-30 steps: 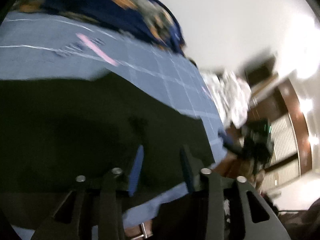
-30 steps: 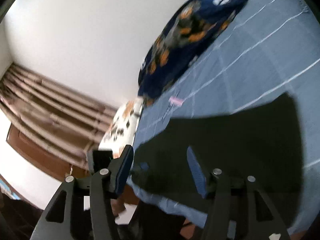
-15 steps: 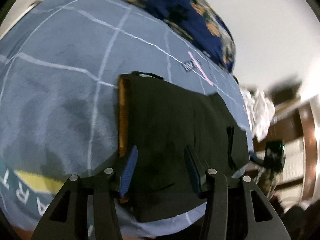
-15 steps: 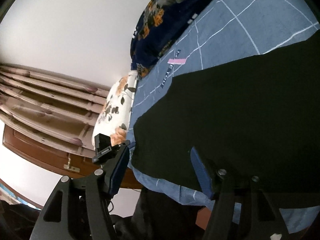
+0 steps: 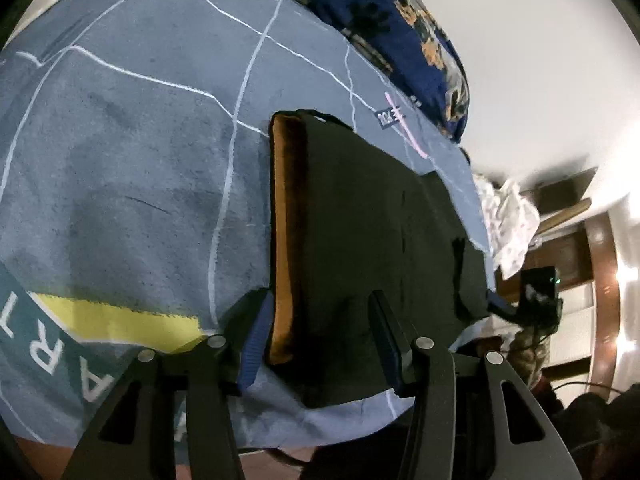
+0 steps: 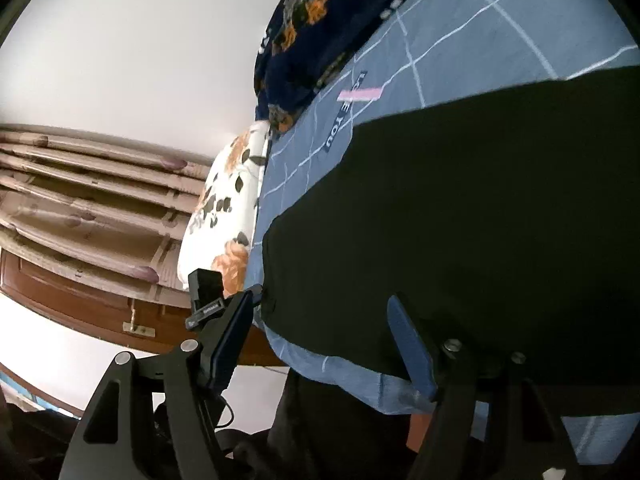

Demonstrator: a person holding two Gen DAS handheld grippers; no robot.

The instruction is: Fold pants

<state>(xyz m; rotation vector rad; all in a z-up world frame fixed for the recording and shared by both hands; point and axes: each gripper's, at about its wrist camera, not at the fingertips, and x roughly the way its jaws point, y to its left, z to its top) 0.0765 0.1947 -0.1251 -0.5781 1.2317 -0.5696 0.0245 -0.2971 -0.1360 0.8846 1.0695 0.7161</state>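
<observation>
Since a second ago, both my cameras have swung down onto the black pants (image 5: 360, 240), which lie flat on the blue checked bedspread (image 5: 140, 160) near its front edge, the orange-lined waistband (image 5: 285, 220) on my left side. My left gripper (image 5: 320, 340) sits spread wide over the waistband corner, one finger outside the orange edge, nothing pinched. My right gripper (image 6: 320, 344) is likewise released, straddling the leg-end corner of the pants (image 6: 460, 220). Beyond lie a dark floral blanket (image 6: 312, 28), a white floral pillow (image 6: 224, 216) and pleated curtains (image 6: 80, 200).
</observation>
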